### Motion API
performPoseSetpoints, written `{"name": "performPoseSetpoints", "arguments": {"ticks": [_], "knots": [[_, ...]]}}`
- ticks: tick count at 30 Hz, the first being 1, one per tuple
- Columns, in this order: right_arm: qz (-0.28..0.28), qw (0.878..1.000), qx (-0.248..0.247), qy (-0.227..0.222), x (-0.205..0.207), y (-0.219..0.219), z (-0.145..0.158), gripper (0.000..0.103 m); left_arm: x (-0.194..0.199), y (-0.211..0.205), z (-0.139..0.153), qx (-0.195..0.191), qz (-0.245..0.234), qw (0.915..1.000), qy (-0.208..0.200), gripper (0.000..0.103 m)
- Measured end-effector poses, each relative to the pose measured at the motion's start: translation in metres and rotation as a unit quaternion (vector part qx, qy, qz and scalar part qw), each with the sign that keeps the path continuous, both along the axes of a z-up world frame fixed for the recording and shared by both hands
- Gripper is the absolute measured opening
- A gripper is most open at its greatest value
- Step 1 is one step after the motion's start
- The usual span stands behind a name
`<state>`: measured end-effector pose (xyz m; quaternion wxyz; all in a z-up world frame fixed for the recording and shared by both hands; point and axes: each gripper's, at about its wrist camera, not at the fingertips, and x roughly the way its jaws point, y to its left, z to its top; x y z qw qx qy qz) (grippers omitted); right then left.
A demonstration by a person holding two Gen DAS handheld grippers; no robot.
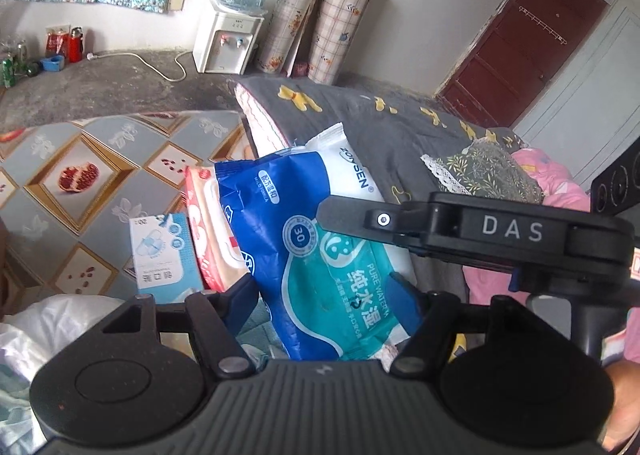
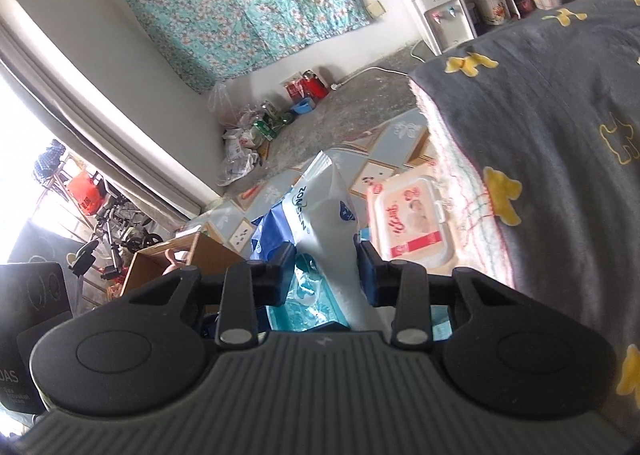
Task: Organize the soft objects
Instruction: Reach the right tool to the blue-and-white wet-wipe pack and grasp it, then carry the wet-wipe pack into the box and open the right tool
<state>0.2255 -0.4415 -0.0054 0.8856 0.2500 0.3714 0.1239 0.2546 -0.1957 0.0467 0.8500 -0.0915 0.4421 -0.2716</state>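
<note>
Both grippers hold one item: the blue-and-white wipes pack (image 1: 320, 239). The left gripper (image 1: 332, 295) has its jaws set fairly wide, pads against the pack's two sides. The right gripper (image 2: 324, 269) is narrower, pinching the pack's edge from the opposite end (its finger crosses the left view). Beyond the left gripper's fingertips, a pink wipes pack (image 1: 208, 223) and a light-blue pad packet (image 1: 164, 251) lie on the patterned mat (image 1: 80, 159), beside the grey bedding (image 1: 380, 127). Judged progress: early; one pack in hand, two unplaced, destination not identifiable.
</note>
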Motion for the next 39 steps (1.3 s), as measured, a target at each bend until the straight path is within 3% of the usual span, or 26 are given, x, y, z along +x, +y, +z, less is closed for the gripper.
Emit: {"name": "performPoseSetpoints", "arguments": {"ticks": [5,10,17,22,26,35,39], "knots": [[0.036,0.999,0.019,-0.018,-0.006,0.053,0.028,0.033,-0.025,0.057,0.03,0.016,0.032,0.9988,-0.033,0.07],[0.088,0.995,0.047,-0.021,0.0,0.132,0.041,0.033,-0.045,0.131,0.049,0.045,0.084,0.9941,-0.051,0.07],[0.181,0.98,0.083,0.012,0.031,0.28,0.037,0.033,-0.056,0.264,0.056,0.067,0.193,0.9783,-0.037,0.07],[0.222,0.968,0.106,0.051,0.056,0.371,0.014,0.033,-0.044,0.344,0.047,0.087,0.265,0.9603,-0.021,0.071],[0.227,0.963,0.117,0.089,0.077,0.426,-0.014,0.033,-0.023,0.386,0.029,0.108,0.29,0.9508,0.004,0.072],[0.16,0.96,0.167,0.16,0.138,0.45,-0.096,0.033,0.035,0.429,-0.021,0.14,0.293,0.9452,0.036,0.072],[0.12,0.954,0.194,0.197,0.154,0.456,-0.136,0.033,0.055,0.427,-0.04,0.18,0.293,0.9385,0.035,0.07]]}}
